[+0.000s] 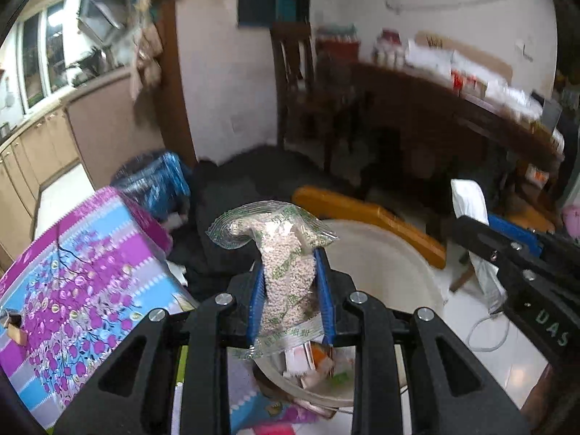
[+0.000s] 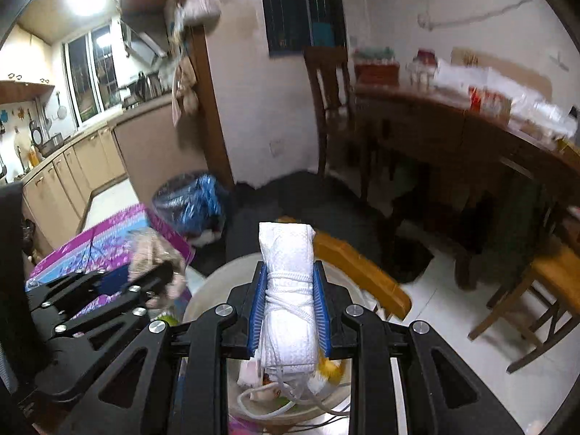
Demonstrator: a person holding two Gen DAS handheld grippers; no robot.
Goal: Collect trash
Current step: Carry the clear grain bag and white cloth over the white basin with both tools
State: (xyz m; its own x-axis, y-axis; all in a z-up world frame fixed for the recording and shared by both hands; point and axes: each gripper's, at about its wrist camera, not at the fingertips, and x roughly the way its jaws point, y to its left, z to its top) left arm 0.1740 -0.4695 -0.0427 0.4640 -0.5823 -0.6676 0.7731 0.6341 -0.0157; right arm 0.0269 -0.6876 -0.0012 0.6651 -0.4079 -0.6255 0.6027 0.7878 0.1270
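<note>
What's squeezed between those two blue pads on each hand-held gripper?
Left wrist view: a clear bag of pale pellets fills the gap. Right wrist view: a white cloth roll tied with cord.

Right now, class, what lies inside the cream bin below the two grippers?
The cream bin holds mixed litter: paper scraps and wrappers and a white cord. The grippers and their loads cover much of the opening, so the rest cannot be seen.

You have two claws, left claw (image 1: 290, 282) and right claw (image 2: 290, 304); one pellet packet (image 1: 286, 253), one white cloth roll (image 2: 288, 290), one cream bin (image 1: 391, 268), one blue bag (image 2: 195, 206).
</note>
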